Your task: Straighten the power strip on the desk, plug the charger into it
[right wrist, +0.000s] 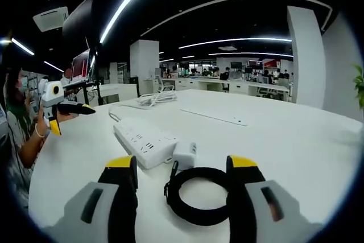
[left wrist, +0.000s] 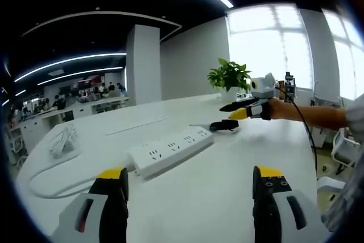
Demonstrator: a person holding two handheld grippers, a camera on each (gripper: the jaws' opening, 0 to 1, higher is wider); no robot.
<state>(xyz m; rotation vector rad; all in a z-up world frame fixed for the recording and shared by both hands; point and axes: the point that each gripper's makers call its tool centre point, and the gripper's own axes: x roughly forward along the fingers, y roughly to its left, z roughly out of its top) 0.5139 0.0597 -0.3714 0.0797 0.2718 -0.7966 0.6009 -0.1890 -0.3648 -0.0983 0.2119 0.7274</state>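
A white power strip (left wrist: 170, 149) lies at a slant on the white desk (left wrist: 216, 197), ahead of my left gripper (left wrist: 190, 185), whose jaws stand wide open with nothing between them. Past the strip's far end lies the charger (left wrist: 223, 125), and my right gripper (left wrist: 228, 111) hovers just above it in a person's hand. In the right gripper view the white charger (right wrist: 185, 155) touches the end of the power strip (right wrist: 145, 138). Its black cable coil (right wrist: 196, 194) lies on the desk between the jaws of my open right gripper (right wrist: 183, 177). My left gripper (right wrist: 73, 115) hangs at the far left.
The strip's white cord (left wrist: 51, 180) loops toward the desk's left edge, beside a bundle of white cable (left wrist: 62, 140). A potted plant (left wrist: 230, 75) stands at the far side. A flat groove (right wrist: 213, 115) runs across the desk. Monitors (right wrist: 79, 55) stand at the left.
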